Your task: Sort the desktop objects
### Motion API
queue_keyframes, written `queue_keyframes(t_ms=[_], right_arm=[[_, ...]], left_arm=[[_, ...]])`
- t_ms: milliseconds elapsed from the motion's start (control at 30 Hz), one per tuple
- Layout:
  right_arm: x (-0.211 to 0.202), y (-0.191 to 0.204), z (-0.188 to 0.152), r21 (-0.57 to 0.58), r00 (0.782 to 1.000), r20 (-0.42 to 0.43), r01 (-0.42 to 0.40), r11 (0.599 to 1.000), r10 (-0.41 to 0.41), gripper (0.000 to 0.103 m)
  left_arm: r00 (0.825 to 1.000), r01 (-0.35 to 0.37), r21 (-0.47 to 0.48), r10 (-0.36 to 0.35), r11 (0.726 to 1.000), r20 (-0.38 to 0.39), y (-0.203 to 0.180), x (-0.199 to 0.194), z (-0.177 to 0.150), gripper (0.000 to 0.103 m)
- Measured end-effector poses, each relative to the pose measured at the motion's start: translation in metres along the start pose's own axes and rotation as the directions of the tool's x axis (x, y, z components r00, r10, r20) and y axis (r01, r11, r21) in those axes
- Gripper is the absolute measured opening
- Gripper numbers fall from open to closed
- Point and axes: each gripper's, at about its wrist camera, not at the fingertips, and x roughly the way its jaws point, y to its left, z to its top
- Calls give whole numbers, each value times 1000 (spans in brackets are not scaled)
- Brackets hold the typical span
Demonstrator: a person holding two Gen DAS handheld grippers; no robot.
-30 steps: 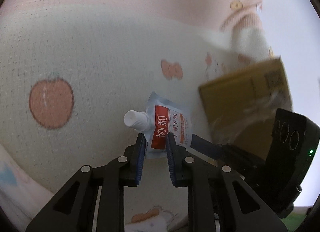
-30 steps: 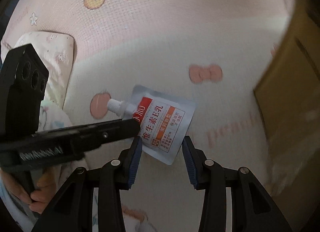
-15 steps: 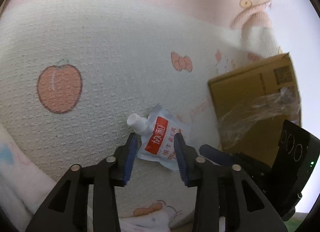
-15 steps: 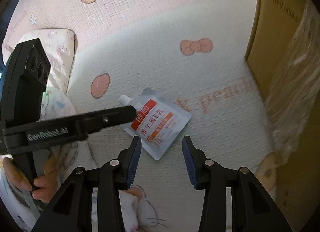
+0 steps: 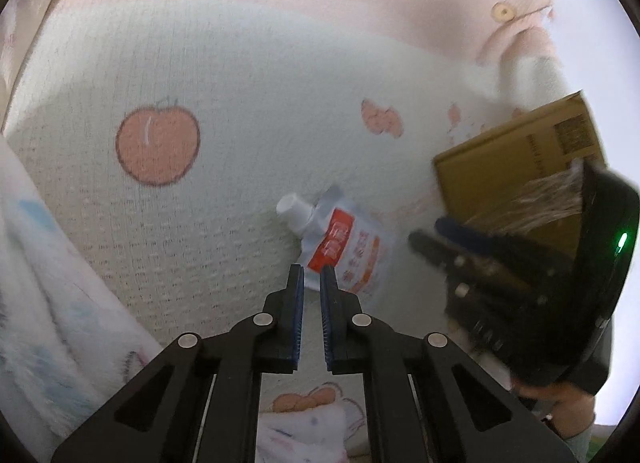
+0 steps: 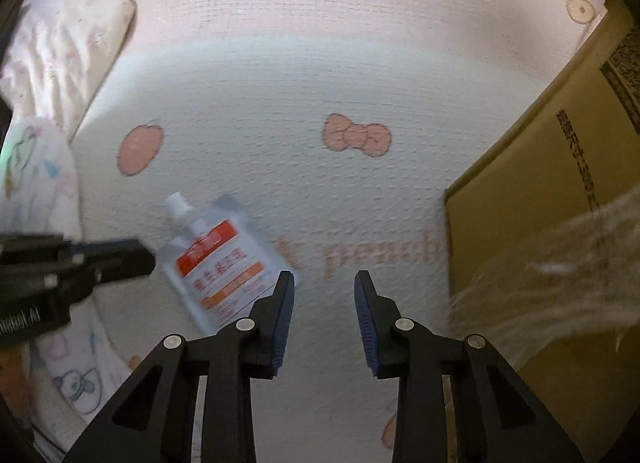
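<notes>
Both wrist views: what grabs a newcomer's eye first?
The white spouted pouch with its red-and-orange label lies flat on the pale peach-print cloth, mid-frame in both views. The left gripper is shut at the pouch's near edge; whether it pinches the pouch cannot be told. The right gripper, closing on nothing, sits right of the pouch, beside the brown cardboard box.

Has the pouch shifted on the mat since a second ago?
Yes. The pouch had its cap over the peach print then; now it lies clear, lower right, nearer the lettering.
</notes>
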Motion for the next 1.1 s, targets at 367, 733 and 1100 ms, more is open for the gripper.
queue_keyframes(t_ms=[367, 733, 1100], right_arm=[[24, 1, 3, -49, 998, -44, -55, 997, 53, 28], [18, 28, -22, -78, 996, -59, -76, 994, 72, 29], [4, 42, -40, 8, 972, -37, -232, 973, 232, 37]], left_arm=[[999, 32, -18, -33, 999, -31, 2, 16, 6, 27], [986, 148, -98, -154, 984, -55, 10, 33, 34, 31], [968, 180, 76, -163, 981, -189, -21, 55, 66, 27]])
